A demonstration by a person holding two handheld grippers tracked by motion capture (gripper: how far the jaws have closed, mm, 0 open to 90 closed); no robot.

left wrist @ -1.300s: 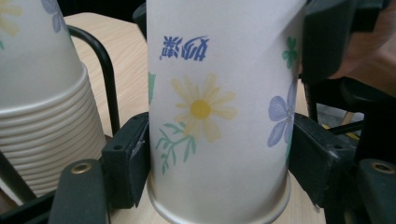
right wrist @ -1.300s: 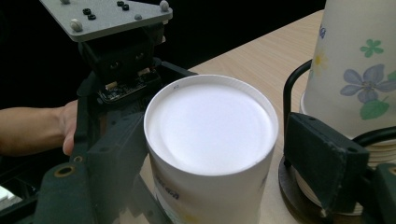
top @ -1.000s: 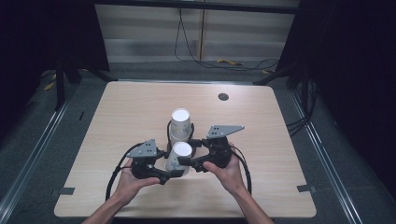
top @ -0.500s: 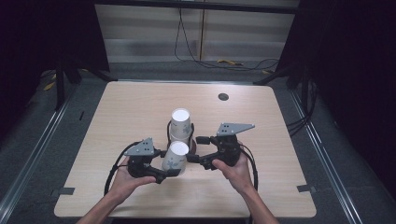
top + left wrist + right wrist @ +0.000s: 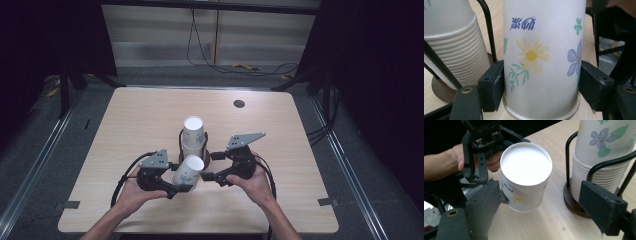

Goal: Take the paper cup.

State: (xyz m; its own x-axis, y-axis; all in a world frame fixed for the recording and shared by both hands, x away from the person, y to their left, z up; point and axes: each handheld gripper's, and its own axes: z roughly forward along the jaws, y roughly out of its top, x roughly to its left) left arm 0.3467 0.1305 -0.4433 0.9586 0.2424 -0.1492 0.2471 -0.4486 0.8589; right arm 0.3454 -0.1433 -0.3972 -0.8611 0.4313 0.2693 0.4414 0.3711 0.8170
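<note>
The wooden table [image 5: 150, 120] carries, near its middle, a cup stack [image 5: 193, 137] of upturned paper cups seated in a black wire holder [image 5: 181, 145] on a dark round base; a small dark disc [image 5: 239, 104] is set in the tabletop toward its far edge. The high view alone gives this layout, with both hands entering from the near edge and meeting just in front of the stack. The left gripper view alone shows the print on the single paper cup [image 5: 541, 60]: a yellow flower, a blue flower, a green clover and blue lettering, all upside down, with the cup's rolled rim at the bottom. The right gripper view alone shows that cup's closed white bottom [image 5: 526, 164] facing the camera, the cup tilted and lifted off the wood. Left gripper [image 5: 176, 186]: jaws pinching the single cup across its wall near the rim, both pads pressed flat on the paper. Right gripper [image 5: 209, 176]: jaws spread wide and have just been opening; its left pad [image 5: 484, 200] stands just beside the cup's lower wall, whether touching cannot be told, and its right pad [image 5: 602, 207] is well clear, in front of the holder.
</note>
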